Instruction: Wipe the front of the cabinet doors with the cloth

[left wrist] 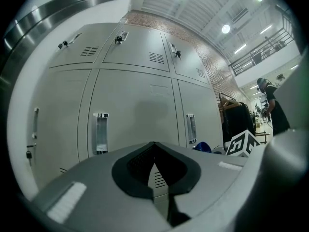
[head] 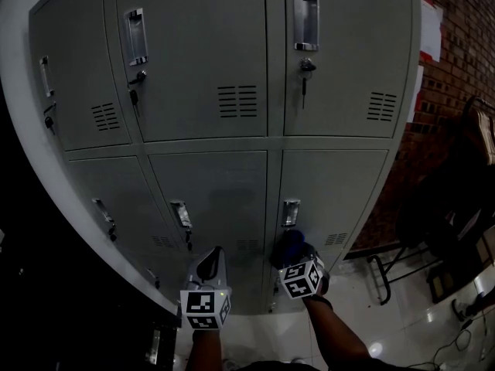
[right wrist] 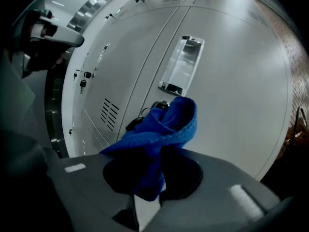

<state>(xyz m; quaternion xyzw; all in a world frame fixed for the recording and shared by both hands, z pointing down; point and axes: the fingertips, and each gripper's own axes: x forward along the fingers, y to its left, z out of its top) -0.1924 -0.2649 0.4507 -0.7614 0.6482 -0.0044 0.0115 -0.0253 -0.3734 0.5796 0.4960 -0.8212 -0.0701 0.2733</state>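
The grey metal cabinet (head: pixel 232 45) fills the head view, with two rows of doors. My right gripper (head: pixel 298 255) is shut on a bunched blue cloth (head: pixel 292 244), held just below the handle (head: pixel 291 212) of the lower right door (head: pixel 336 192). In the right gripper view the cloth (right wrist: pixel 166 124) sticks up out of my right gripper (right wrist: pixel 154 187), close to that handle (right wrist: pixel 181 66); whether it touches the door I cannot tell. My left gripper (head: pixel 212 260) is shut on nothing and points at the lower middle door (left wrist: pixel 135 110), short of it. The cloth (left wrist: pixel 203 147) shows at its right.
A brick wall (head: pixel 456 60) meets the cabinet's right side. A dark chair or rack with metal legs (head: pixel 433 230) stands on the glossy tiled floor (head: pixel 402 323) at right. Keys hang in the upper locks (head: pixel 307 68). A person (left wrist: pixel 270 105) stands far off.
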